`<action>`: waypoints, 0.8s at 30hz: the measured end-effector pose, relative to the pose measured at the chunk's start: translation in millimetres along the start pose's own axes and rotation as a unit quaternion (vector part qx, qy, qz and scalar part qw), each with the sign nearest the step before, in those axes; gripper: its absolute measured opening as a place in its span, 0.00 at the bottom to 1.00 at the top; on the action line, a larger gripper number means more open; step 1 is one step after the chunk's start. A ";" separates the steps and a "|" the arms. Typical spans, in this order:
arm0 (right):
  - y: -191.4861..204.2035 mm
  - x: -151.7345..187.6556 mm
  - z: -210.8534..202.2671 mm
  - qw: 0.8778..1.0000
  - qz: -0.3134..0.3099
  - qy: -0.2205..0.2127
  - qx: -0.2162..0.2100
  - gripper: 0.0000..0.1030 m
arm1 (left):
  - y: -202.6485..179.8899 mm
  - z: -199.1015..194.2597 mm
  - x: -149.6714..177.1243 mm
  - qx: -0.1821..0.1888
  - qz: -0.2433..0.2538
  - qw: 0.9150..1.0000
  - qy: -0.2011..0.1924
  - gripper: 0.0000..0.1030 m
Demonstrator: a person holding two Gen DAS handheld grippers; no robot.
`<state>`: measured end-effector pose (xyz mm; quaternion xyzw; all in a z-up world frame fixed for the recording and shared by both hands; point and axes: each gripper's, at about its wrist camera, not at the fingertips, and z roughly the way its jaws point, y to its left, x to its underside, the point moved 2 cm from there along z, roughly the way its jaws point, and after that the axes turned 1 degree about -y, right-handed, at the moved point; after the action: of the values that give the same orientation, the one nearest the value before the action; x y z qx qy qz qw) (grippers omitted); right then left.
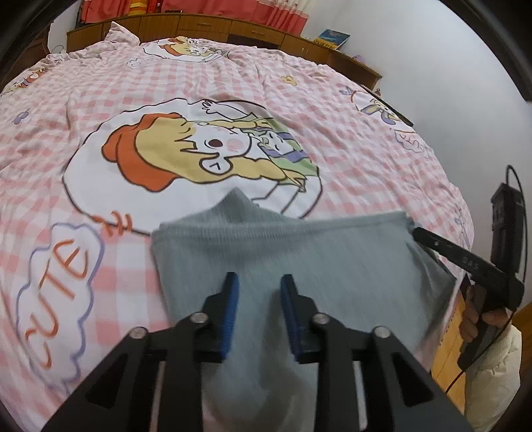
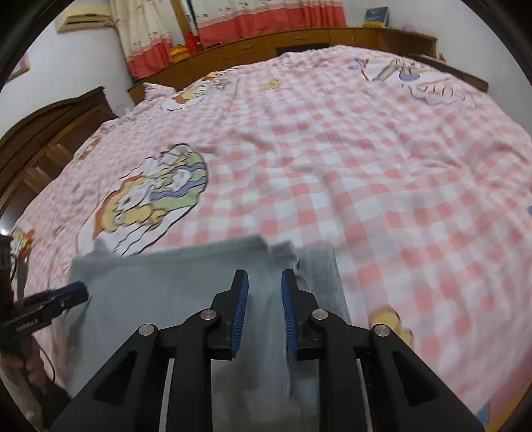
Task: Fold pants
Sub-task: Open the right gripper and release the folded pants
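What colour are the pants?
Pale grey-blue pants, plain with a fine ribbed texture; the left wrist view shows them best.

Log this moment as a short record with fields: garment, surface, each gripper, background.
garment: grey-blue ribbed knit pants, folded, lying flat
surface: pink-and-white checked bedspread with cartoon prints
left gripper: open, over the pants, gripping nothing
right gripper: open, over the pants near their edge
background: brown wooden cabinets, red-and-cream curtains

pants (image 1: 299, 262) on the bed cover (image 1: 299, 109) at its near edge, left gripper (image 1: 259, 282) over their left part, right gripper (image 2: 265, 275) over their right, cabinets (image 1: 206, 26) behind the bed
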<state>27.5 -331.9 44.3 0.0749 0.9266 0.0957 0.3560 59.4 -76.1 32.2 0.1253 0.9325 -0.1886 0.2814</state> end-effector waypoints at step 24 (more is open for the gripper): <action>40.8 90.3 -48.0 0.998 -0.037 0.026 -0.032 0.27 | -12.1 -63.7 116.6 0.010 -0.017 0.998 0.053 0.70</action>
<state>-68.4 -279.5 30.4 0.0270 0.9340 0.1143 0.3374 -69.6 -45.1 18.0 0.1221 0.9462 -0.1960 0.2267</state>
